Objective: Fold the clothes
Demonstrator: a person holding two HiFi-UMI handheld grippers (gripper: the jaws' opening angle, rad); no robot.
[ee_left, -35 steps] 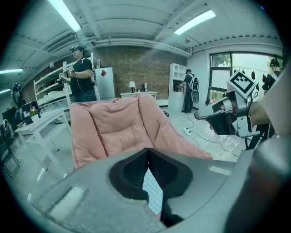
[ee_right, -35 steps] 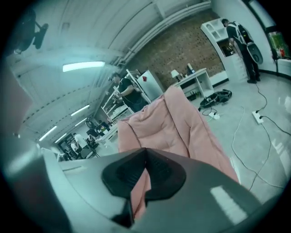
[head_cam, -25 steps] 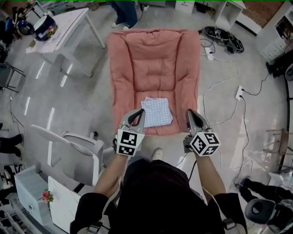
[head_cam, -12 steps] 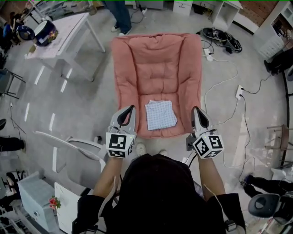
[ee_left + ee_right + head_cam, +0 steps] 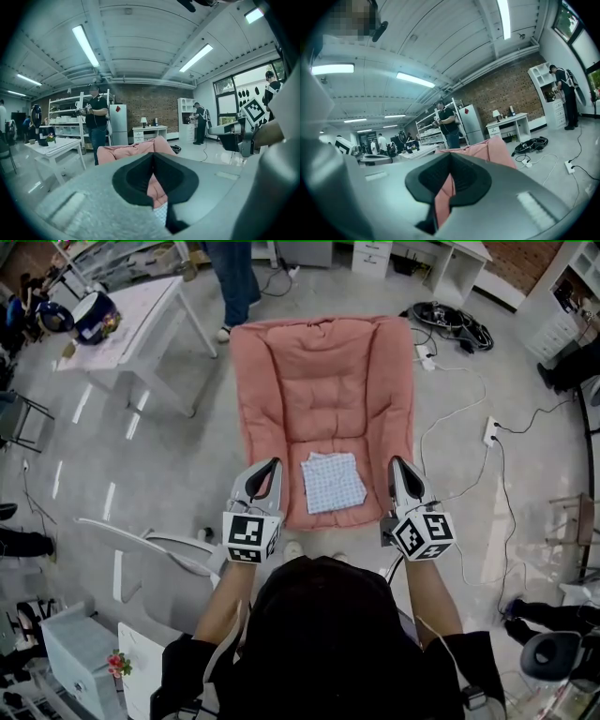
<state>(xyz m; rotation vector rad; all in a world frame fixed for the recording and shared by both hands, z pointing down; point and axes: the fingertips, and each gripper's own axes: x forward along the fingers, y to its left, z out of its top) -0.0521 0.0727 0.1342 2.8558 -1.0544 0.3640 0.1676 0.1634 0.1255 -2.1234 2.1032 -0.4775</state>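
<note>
A folded blue-and-white checked cloth [image 5: 333,482] lies flat on the near end of a pink quilted cushion [image 5: 323,390] on the floor. My left gripper [image 5: 274,465] hovers just left of the cloth, shut and holding nothing. My right gripper [image 5: 396,463] hovers to the cloth's right over the cushion's edge, also shut and holding nothing. In the left gripper view the shut jaws [image 5: 152,155] point almost level over the cushion [image 5: 126,151], with a bit of the cloth [image 5: 161,213] showing below. The right gripper view shows its shut jaws [image 5: 450,155] and the cushion [image 5: 492,146] beyond.
A white table [image 5: 141,315] stands at the far left, with a person [image 5: 230,277] standing beside the cushion's far corner. A white chair [image 5: 159,545] is close at my left. Cables and a power strip [image 5: 490,430] lie on the floor to the right.
Both grippers have lifted and drawn back from the cloth, the left one moving away from its edge. The cloth lies as it did.
</note>
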